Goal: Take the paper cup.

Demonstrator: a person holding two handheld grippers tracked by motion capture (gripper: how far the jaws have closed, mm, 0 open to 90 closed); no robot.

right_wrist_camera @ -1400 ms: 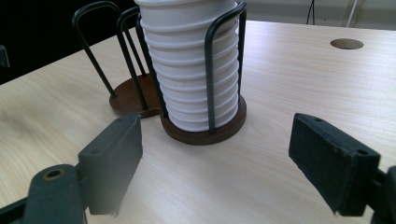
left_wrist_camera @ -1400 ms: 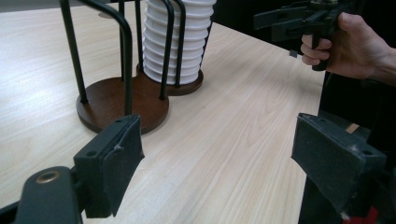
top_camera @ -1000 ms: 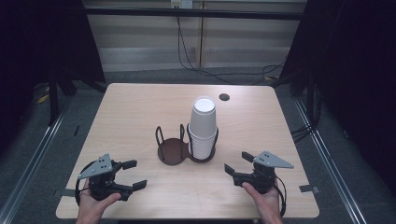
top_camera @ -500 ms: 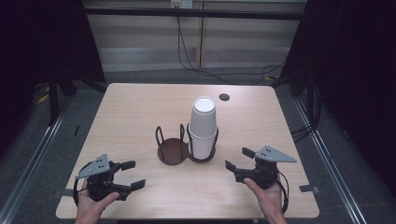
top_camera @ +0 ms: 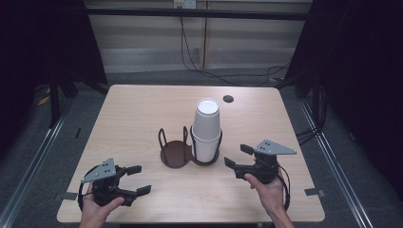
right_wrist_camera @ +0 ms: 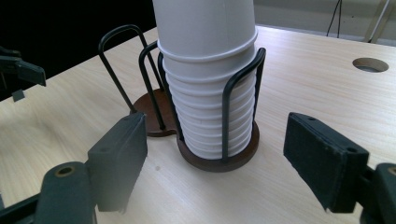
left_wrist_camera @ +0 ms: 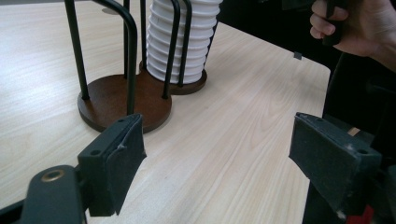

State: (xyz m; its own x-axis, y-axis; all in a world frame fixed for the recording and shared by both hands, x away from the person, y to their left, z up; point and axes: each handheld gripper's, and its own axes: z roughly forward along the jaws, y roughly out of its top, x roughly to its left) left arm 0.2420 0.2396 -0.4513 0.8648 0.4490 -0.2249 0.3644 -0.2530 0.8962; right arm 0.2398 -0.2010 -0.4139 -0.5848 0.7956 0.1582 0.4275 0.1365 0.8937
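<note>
A pale wood-grain tabletop (top_camera: 142,114) is standing on a grey floor, with dark curtains hanging at both sides and black cables trailing down a light panelled wall behind it. A small round hole (top_camera: 228,99) is sitting near the far right corner of the tabletop.

Near the middle, a little toward the near edge, a dark wire cup holder (top_camera: 177,153) with two round brown bases is standing upright. Its right-hand ring is carrying a tall stack of white paper cups (top_camera: 207,128), open mouth up; the left-hand ring is standing bare (only its wire loops rising from the base).

The left gripper (top_camera: 139,179) is hovering over the near left corner, its fingers (left_wrist_camera: 114,156) standing apart with nothing between them, having just been closing a little. The right gripper (top_camera: 236,157) is sitting just right of the cup stack, near the near edge, its fingers (right_wrist_camera: 119,156) released and pointing at the stack, not touching it.

Compared with a second ago, the right gripper is sitting slightly higher and closer to the holder, while the left gripper is staying where it was. The holder and the cups are lying unchanged.
</note>
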